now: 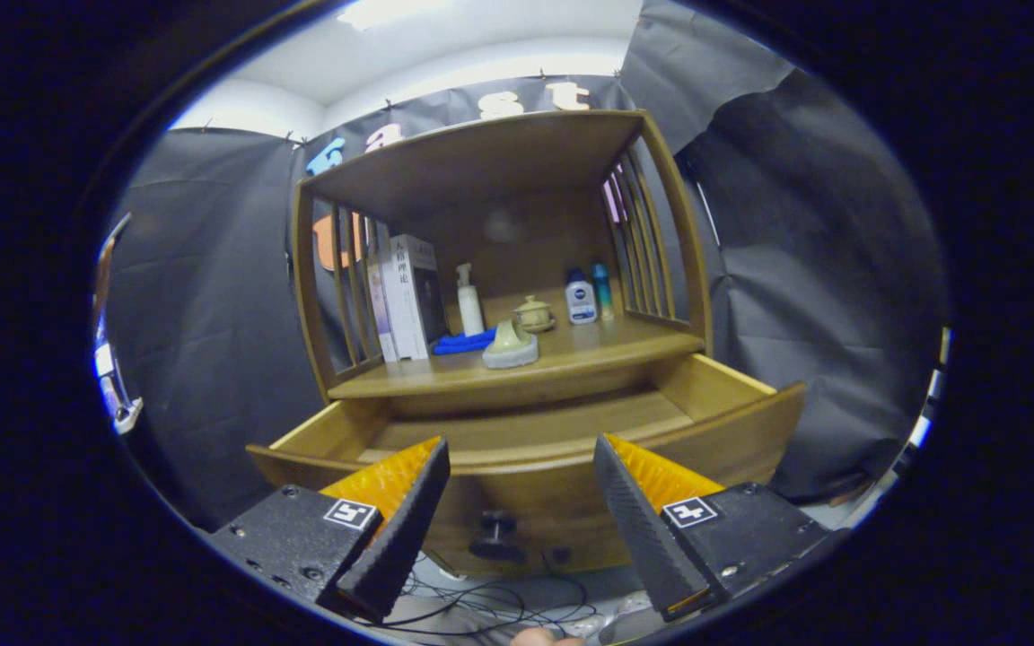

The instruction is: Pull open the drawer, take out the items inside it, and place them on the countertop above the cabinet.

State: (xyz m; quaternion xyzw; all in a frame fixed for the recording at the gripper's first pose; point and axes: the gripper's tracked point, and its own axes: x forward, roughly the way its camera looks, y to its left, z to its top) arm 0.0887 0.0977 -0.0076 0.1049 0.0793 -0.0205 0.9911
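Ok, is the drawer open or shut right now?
Open. The drawer is pulled well out from under the countertop, its bare wooden floor showing. The claw hangs open before its front panel, gripping nothing; the knob sits between the fingers.

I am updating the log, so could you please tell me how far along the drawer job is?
Done: the drawer stands pulled open below the countertop, and no item shows on the visible part of its floor. A pale ceramic piece and a blue cloth lie on the countertop. In hand: nothing; the hand-held gripper is open before the drawer's front. Left: checking the hidden front of the drawer.
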